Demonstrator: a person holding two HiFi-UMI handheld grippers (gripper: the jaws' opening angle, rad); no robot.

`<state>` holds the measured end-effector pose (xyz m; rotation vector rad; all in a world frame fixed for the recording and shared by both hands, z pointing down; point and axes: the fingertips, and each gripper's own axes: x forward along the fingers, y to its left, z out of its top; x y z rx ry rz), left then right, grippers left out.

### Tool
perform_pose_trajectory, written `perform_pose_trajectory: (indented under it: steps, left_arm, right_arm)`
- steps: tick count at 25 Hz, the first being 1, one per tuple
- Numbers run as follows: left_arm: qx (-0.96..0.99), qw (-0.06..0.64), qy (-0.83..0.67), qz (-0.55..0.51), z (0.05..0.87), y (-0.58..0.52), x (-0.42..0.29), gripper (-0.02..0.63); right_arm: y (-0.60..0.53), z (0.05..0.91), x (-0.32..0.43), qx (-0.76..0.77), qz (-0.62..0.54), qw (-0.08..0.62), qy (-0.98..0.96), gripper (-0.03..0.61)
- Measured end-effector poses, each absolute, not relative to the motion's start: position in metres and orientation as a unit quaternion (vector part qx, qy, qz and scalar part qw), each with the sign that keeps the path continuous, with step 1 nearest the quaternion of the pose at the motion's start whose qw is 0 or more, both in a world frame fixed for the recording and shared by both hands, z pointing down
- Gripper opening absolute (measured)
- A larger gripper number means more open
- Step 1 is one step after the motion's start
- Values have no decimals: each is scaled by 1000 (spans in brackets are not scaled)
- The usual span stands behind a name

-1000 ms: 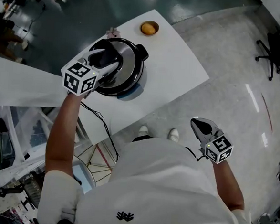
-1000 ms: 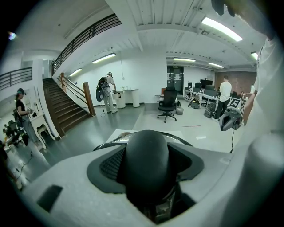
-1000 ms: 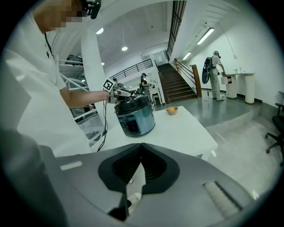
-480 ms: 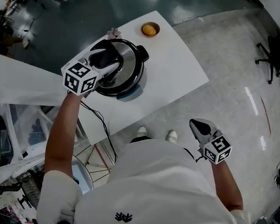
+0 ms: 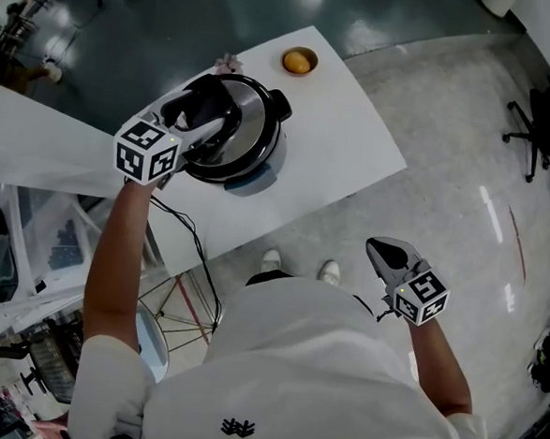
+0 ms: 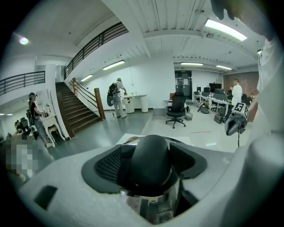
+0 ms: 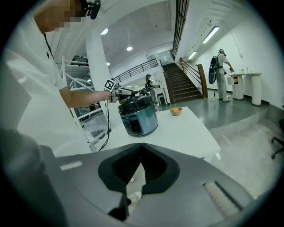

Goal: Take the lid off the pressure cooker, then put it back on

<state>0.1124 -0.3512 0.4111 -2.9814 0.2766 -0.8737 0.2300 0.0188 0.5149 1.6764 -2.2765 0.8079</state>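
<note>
The left gripper (image 5: 207,120) has hardly moved from its spot, but its jaws have just been opening wider. The black handle (image 6: 150,159) on top of the lid (image 5: 250,109) sits right between them. The pads now stand a little away from the handle on both sides, so they are around it but not squeezing it.

The lid is on the pressure cooker (image 7: 138,116). The cooker stands on the white table (image 5: 338,124), near a small bowl (image 5: 298,61) with something orange in it.

The handle looks long, and it seems to run the same way the left gripper points. So one finger is on each long side of it. To lift the lid, I think this gripper only needs to squeeze shut and go up.

The right gripper (image 5: 386,250) is well apart from the cooker, low by the person's side and over the floor. Its jaws are together with nothing in them. The left hand is much nearer.
</note>
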Motion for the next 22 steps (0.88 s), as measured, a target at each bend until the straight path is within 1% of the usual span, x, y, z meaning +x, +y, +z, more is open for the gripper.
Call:
perform_pose_trajectory:
  steps: [4, 11, 15, 22]
  left_arm:
    - [-955, 5, 122, -269, 399, -347, 95, 342]
    - [-950, -11, 187, -252, 385, -318, 56, 314]
    - [-944, -25, 226, -239, 383, -286, 30, 271]
    - [-930, -66, 287, -219, 396, -213, -5, 165]
  right_arm:
    - [22, 517, 232, 551, 272, 101, -782, 12]
    - [24, 515, 235, 510, 260, 106, -813, 12]
    - [27, 516, 232, 481, 253, 110, -832, 12]
    - [31, 514, 224, 430, 237, 123, -862, 12]
